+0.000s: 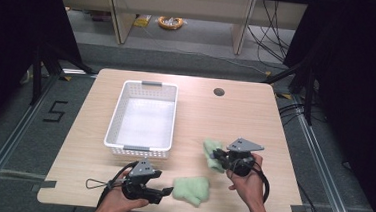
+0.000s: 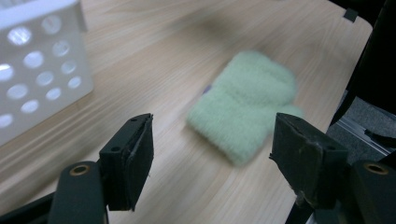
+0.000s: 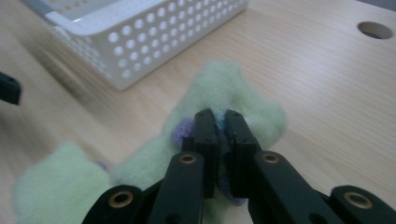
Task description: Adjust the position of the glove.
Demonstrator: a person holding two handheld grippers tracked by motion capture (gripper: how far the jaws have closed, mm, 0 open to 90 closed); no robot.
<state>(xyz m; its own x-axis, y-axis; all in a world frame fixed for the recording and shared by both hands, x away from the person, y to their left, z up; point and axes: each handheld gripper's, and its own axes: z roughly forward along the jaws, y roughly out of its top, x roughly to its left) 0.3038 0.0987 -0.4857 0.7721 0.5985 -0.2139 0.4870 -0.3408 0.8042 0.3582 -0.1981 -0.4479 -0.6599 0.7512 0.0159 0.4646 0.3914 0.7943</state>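
Green sock point(image 3: 219, 93) pinched between right gripper's point(image 3: 222, 122) jaws.

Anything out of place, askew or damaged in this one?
Nothing stands out. The white basket sits upright and empty. One fuzzy green sock lies on the table before the open left gripper; the right gripper is shut on the other sock.

The two green socks point(image 1: 191, 189) point(image 1: 213, 154) look like soft, fluffy fleece cloth. The basket point(image 1: 143, 117) is smooth white perforated plastic. The table point(image 1: 235, 117) has a matt pale wood-grain top. The gripper pads point(image 2: 140, 154) look matt black.
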